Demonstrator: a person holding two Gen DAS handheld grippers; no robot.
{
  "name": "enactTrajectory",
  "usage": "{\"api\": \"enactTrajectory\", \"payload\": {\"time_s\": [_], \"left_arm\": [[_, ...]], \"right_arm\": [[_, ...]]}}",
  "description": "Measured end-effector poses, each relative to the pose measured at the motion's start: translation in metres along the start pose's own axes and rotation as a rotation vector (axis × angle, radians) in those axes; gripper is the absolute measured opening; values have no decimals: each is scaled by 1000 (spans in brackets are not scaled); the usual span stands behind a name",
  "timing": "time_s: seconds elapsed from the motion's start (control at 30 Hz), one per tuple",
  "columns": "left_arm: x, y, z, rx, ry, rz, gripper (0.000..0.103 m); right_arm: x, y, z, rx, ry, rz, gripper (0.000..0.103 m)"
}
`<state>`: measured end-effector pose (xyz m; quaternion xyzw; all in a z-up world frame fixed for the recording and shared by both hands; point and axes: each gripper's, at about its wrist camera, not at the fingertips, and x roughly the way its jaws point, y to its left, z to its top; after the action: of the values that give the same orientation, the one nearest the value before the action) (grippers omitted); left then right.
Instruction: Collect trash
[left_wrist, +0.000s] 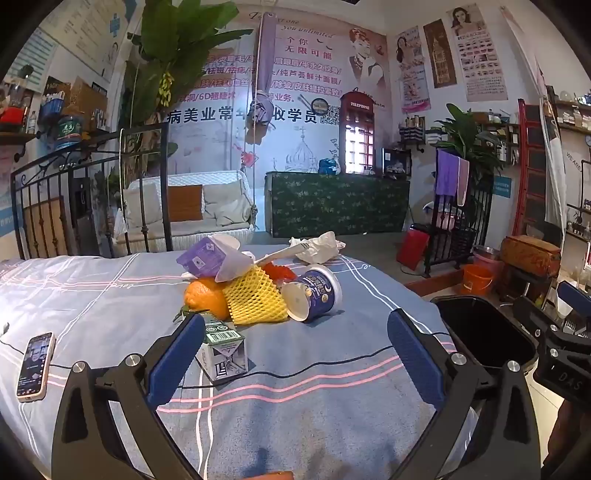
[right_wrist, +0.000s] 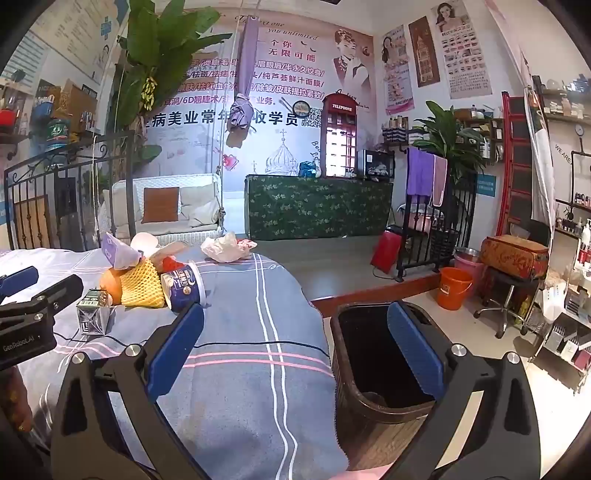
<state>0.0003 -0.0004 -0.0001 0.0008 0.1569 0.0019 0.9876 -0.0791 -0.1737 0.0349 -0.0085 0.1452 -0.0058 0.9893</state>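
A heap of trash lies on the blue checked bed (left_wrist: 92, 295): an orange (left_wrist: 205, 299), yellow foam netting (left_wrist: 255, 299), a tipped purple cup (left_wrist: 319, 293), a purple carton (left_wrist: 207, 256), crumpled tissue (left_wrist: 317, 245) and a small green-topped carton (left_wrist: 223, 350). My left gripper (left_wrist: 295, 332) stands open just short of the heap, its left finger beside the small carton, nothing between the pads. My right gripper (right_wrist: 295, 325) is open and empty over the bed's right edge, with the dark bin (right_wrist: 373, 369) behind its right finger. The bin (left_wrist: 484, 332) stands right of the bed.
A phone (left_wrist: 35, 365) lies on the bed at the left, with a black cable (left_wrist: 332, 362) running across the cover. An iron bed frame (left_wrist: 92, 192) rises behind. On the floor to the right are an orange bucket (right_wrist: 454, 288), a stool (right_wrist: 509, 291) and shelves.
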Motion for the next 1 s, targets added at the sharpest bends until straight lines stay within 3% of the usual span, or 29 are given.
{"api": "enactTrajectory", "payload": {"time_s": [1.0], "left_arm": [[-3, 0, -1, -13, 3, -7, 98]], "right_arm": [[6, 2, -3, 22, -8, 11, 98]]}}
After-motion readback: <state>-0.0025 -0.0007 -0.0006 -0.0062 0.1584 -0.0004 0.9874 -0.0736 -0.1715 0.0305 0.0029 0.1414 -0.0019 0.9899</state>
